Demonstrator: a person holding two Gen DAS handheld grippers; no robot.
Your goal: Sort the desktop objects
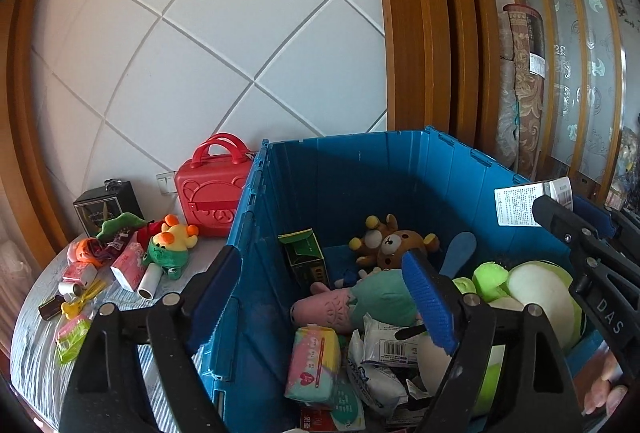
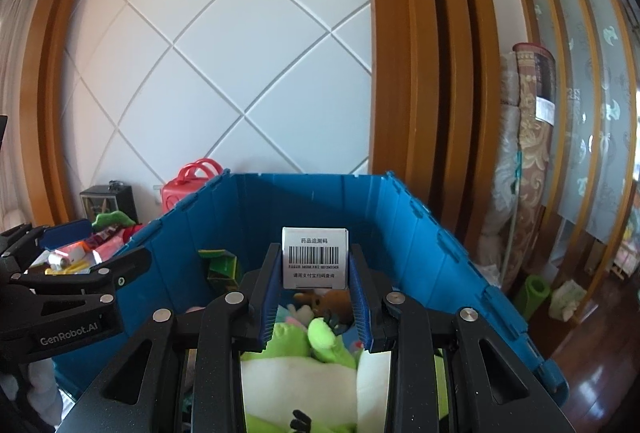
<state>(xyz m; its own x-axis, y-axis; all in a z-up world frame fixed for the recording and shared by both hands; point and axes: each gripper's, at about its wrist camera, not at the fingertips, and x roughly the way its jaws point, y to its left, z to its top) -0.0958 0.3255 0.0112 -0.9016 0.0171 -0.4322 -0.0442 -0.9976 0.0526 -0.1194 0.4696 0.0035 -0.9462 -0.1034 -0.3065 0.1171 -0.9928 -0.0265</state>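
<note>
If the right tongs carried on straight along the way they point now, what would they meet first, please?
Probably the far wall of the blue crate. The right tongs, shut on the white barcoded box, point across the crate above the toys; nothing else shows in line, though depth is unclear.

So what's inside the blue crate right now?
The blue crate holds a brown bear plush, green box, pink fish toy, tissue pack and big green plush. Whatever lies beneath them is covered.

Both wrist views overlook the blue crate [image 1: 360,173] closely.
</note>
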